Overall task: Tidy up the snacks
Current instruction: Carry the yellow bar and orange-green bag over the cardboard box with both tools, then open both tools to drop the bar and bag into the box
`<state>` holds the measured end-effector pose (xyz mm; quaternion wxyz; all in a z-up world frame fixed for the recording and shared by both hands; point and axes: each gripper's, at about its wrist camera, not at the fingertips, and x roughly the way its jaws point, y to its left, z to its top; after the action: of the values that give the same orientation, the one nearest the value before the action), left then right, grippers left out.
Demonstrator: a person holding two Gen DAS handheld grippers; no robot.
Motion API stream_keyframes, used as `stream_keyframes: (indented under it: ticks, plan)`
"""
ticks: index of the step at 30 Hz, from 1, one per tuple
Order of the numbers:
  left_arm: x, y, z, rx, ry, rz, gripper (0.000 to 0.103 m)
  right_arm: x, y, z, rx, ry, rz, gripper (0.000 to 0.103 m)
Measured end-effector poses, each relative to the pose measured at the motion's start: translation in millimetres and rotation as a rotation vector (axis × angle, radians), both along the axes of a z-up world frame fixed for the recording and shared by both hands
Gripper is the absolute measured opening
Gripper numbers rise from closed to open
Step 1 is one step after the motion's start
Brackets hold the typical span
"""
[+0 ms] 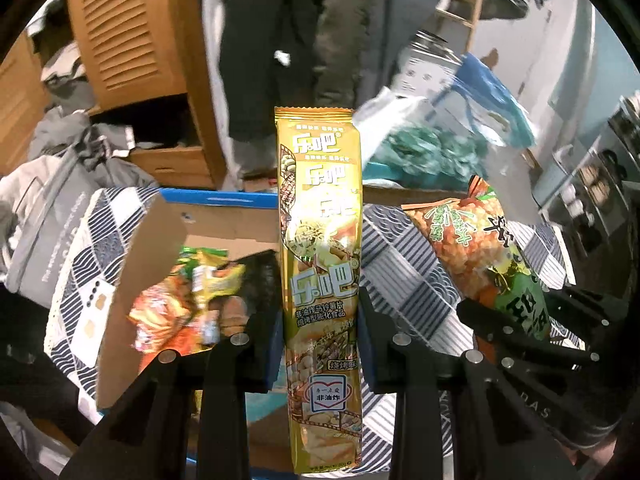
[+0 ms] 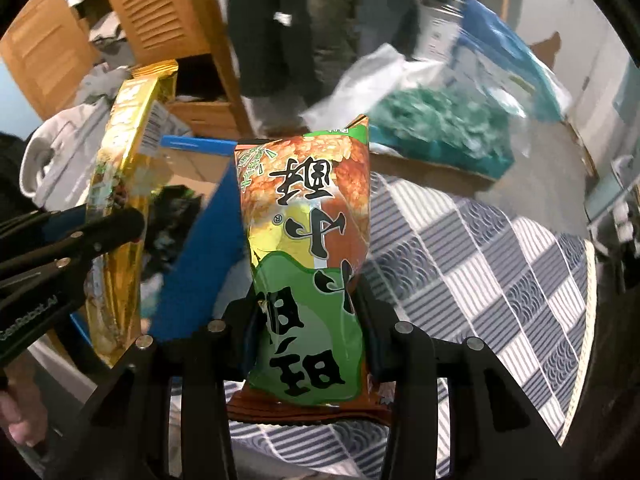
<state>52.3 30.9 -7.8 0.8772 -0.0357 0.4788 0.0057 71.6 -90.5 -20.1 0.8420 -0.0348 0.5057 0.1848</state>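
Your left gripper [image 1: 320, 328] is clamped narrowly on a long gold foil snack packet [image 1: 320, 248], held above the checked blue-and-white cloth [image 1: 404, 276]. Your right gripper [image 2: 308, 332] pinches a puffy orange-and-green snack bag [image 2: 308, 240]. An open cardboard box [image 1: 152, 240] of snacks sits far left.

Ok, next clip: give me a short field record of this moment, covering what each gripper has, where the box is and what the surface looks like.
left gripper: shut on gold pack, held upright
right gripper: shut on green-orange bag, held upright
box: open cardboard, left of the gold pack, snacks inside
surface: checked cloth, blue-grey and white
both packs: lifted clear of the cloth
background: wooden cabinet, clothes, plastic bags
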Motion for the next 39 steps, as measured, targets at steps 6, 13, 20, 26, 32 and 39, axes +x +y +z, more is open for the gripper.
stream_keyframes:
  ticks: [6,13,20,26,32,39]
  plan:
    - [1,43,2,-0.012,-0.005,0.07,0.032,9,47,4,-0.005,0.001,0.069,0.04]
    - [1,88,-10,-0.028,0.012,0.141,0.032,25,98,-3,-0.004,0.035,0.126,0.04]
    - [-1,123,-32,-0.053,0.05,0.195,0.032,35,148,-11,-0.008,0.064,0.172,0.04]
    - [1,143,-47,-0.099,0.085,0.226,0.032,41,185,-21,-0.023,0.089,0.206,0.04]
    - [1,154,-50,-0.094,0.092,0.244,0.033,46,197,-27,-0.026,0.102,0.211,0.041]
    - [-4,158,-41,-0.096,0.067,0.26,0.041,44,195,-23,-0.002,0.097,0.228,0.057]
